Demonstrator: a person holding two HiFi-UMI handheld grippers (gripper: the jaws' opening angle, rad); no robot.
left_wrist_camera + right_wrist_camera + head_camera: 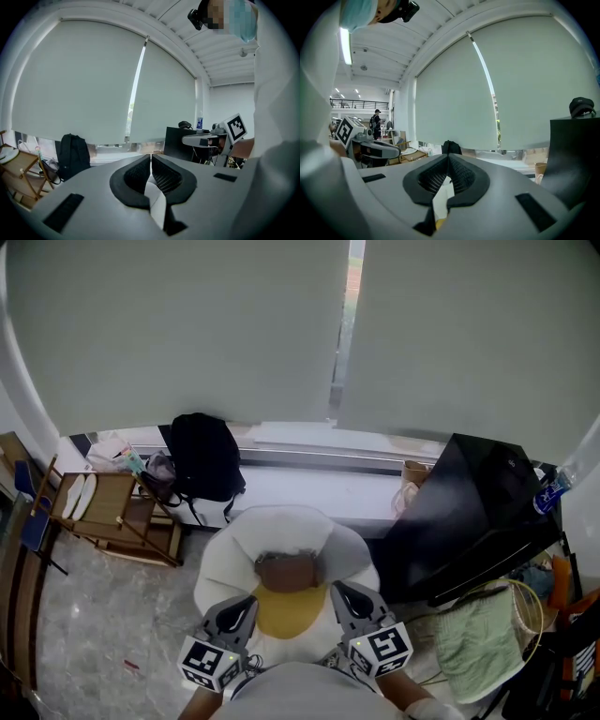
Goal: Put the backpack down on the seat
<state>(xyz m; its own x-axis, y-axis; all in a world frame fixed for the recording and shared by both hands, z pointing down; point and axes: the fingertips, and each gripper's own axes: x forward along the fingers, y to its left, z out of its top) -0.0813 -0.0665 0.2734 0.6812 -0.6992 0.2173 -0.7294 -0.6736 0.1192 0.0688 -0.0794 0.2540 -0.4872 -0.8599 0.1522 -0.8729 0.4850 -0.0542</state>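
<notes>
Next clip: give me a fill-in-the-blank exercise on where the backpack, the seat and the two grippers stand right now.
1. The black backpack stands on the ____, away from the white beanbag seat.
2. The left gripper and the right gripper both have their jaws ____.
3. On the seat lie a brown cushion and a ____ one.
Missing words: window ledge; shut; yellow.

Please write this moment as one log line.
backpack: on window ledge | left gripper: shut, empty | right gripper: shut, empty
</notes>
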